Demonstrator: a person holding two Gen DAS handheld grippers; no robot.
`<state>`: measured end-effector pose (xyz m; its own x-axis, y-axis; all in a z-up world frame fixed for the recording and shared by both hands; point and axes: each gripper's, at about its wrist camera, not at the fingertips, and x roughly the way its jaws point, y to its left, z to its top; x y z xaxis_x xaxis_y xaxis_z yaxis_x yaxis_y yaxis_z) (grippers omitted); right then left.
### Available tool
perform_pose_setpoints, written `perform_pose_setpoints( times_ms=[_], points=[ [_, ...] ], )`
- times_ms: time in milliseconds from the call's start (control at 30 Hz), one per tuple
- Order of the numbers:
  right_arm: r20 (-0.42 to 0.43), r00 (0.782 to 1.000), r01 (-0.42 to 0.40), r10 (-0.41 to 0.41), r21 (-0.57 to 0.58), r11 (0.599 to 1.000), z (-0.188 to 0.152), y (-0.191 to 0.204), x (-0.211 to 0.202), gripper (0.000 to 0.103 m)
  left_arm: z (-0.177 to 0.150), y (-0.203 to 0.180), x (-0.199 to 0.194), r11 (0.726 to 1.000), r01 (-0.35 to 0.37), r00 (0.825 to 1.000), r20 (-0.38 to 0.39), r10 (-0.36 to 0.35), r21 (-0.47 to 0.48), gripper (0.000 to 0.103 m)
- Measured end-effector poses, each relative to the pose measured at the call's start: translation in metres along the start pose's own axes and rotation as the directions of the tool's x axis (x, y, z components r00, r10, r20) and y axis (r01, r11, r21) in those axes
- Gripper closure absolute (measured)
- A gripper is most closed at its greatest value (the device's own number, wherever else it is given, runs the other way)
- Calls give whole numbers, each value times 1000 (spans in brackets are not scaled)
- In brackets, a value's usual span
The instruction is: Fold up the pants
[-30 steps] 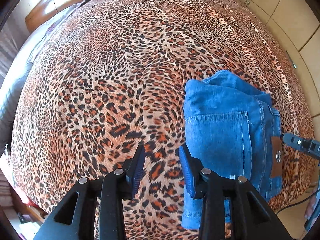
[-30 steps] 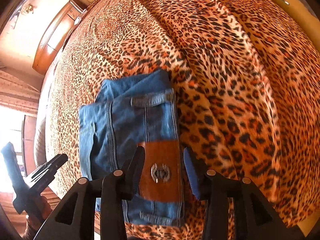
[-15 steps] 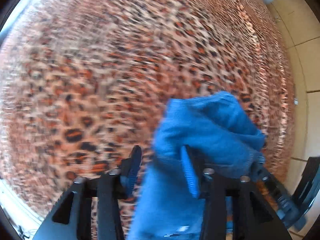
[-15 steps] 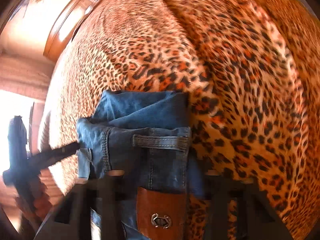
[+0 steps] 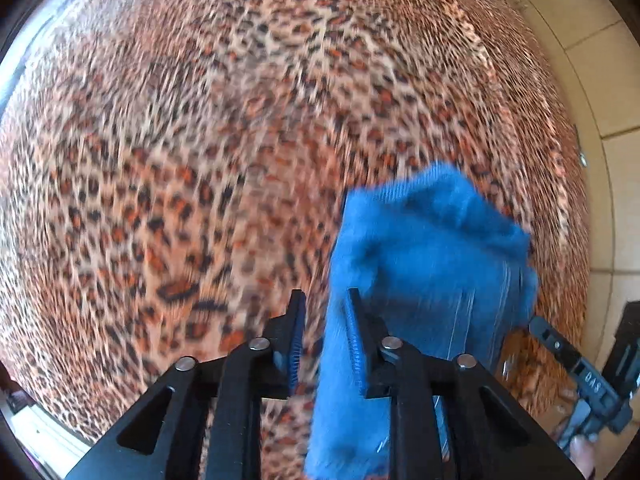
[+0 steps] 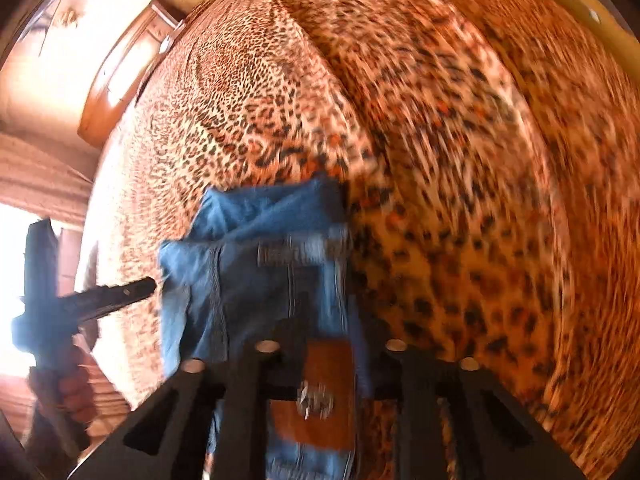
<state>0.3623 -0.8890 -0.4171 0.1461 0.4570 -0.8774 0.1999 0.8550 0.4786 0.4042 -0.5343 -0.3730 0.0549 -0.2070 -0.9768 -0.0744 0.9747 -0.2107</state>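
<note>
Folded blue jeans (image 5: pixel 432 248) lie on the leopard-print bedspread (image 5: pixel 200 160). My left gripper (image 5: pixel 325 295) points steeply down, shut on the jeans' near left edge, which sits against the right pad. In the right wrist view, the jeans (image 6: pixel 256 280) show their waistband and brown leather patch (image 6: pixel 320 392). My right gripper (image 6: pixel 334 324) is blurred and its jaws are opening, with the patch end of the waistband between them. The left gripper (image 6: pixel 149 285) touches the jeans' far corner there.
The bedspread (image 6: pixel 460 200) covers the whole bed. A wooden headboard (image 6: pixel 116 80) runs along its far end. Pale floor tiles (image 5: pixel 600 80) lie past the bed's right edge. A hand (image 6: pixel 72 392) holds the left tool.
The left gripper moved right onto the jeans' edge and its jaws narrowed around it. The right gripper came lower over the waistband, so the patch now sits between its fingers.
</note>
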Motion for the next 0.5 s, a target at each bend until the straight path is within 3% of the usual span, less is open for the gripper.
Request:
perform_pose_setpoints(
  times_ms=[67,233,400,500],
  points=[
    [-24,999,-39,40,45,998,-22,-10,-4,57,-23,13,3,999,48,998,-31,-49,-7,69],
    [-78,995,-55,62,94,994,-74,-21,-1,57,-65,29,17,992,121,986,-110,-122,-17,68],
    [-79,996,-22,29,78,997,-78,-13,2,55,-59,28,15,991,129,986,-101,-130,-15,67],
    [-38,999,-23,26,86,996,-66,-1,0,54,-49,26,12,991,128,989,-74,-130,-24,57]
  ],
)
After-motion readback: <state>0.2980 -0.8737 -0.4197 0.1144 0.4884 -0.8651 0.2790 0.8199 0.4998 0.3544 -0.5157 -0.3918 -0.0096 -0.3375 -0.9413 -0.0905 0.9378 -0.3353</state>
